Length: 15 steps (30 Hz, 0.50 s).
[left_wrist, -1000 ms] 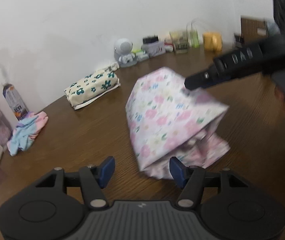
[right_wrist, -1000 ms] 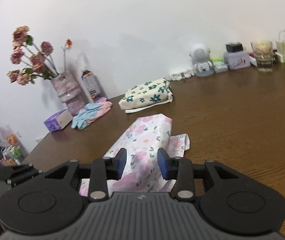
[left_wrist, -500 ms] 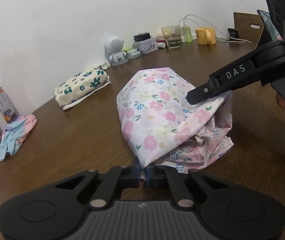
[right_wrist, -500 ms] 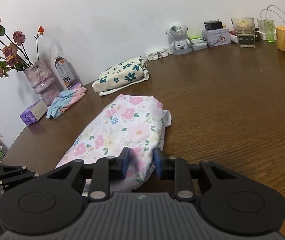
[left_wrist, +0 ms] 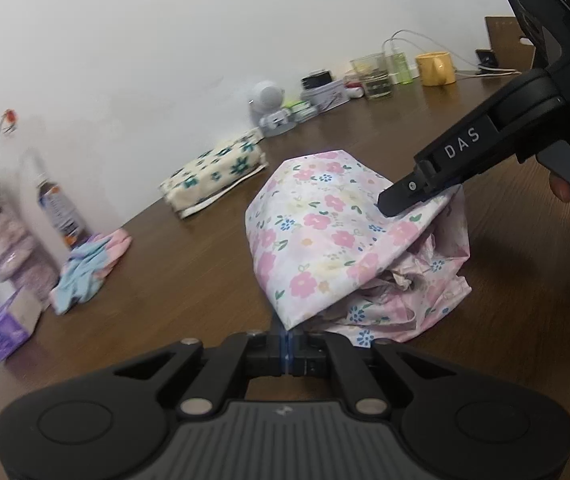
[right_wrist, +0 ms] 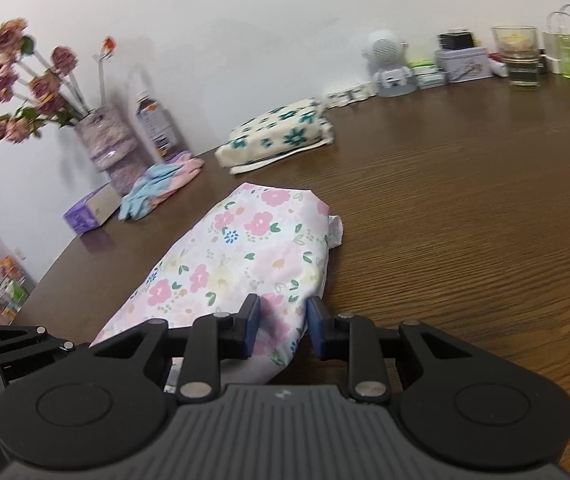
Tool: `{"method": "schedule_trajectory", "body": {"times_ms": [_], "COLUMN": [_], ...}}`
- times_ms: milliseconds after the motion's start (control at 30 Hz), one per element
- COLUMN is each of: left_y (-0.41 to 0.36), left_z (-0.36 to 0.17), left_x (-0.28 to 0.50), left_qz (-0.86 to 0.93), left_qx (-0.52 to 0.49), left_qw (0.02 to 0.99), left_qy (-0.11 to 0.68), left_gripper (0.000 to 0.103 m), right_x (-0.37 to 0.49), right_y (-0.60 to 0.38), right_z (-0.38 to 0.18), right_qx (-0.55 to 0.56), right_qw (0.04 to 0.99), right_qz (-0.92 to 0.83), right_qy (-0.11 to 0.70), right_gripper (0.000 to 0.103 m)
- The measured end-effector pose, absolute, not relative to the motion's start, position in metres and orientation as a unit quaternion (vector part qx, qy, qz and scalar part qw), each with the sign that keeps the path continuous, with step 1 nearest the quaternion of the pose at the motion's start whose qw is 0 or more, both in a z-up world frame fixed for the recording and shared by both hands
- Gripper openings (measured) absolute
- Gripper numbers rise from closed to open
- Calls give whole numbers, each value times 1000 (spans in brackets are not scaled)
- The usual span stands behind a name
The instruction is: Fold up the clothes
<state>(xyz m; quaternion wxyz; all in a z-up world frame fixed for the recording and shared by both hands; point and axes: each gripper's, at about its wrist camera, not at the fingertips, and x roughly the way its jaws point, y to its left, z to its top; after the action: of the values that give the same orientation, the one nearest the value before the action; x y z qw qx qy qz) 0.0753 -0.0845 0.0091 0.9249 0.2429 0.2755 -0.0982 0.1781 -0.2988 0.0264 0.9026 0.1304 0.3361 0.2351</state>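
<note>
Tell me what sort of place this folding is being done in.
Probably a room at home: a brown wooden table against a white wall, with a vase of flowers, a yellow mug and a folded floral cloth set aside on it.

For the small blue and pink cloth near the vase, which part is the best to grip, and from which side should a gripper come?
The blue and pink cloth lies crumpled near the vase and the purple box. Probably best to pinch a raised fold on its open, table-centre side, coming down from above at a slant. The vase and bottle crowd its far side, so an approach from there looks awkward.
</note>
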Motion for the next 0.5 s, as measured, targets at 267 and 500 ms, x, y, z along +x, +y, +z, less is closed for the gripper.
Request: {"method": "schedule_trajectory", "body": {"times_ms": [267, 500], "left_y": [-58, -57], "left_z": [11, 6], "left_x": [57, 50], "left_qz": [-59, -54], "left_qx": [241, 239], "left_qw": [926, 926], "left_qy": [285, 285], "left_gripper": [0, 1], "right_x": [162, 148], "right_y": [-263, -256], "right_z": [30, 36], "right_qx": [111, 110], "right_qw": [893, 898], "right_qz": [279, 275], "right_qy": [336, 325], "right_gripper": [26, 26]}}
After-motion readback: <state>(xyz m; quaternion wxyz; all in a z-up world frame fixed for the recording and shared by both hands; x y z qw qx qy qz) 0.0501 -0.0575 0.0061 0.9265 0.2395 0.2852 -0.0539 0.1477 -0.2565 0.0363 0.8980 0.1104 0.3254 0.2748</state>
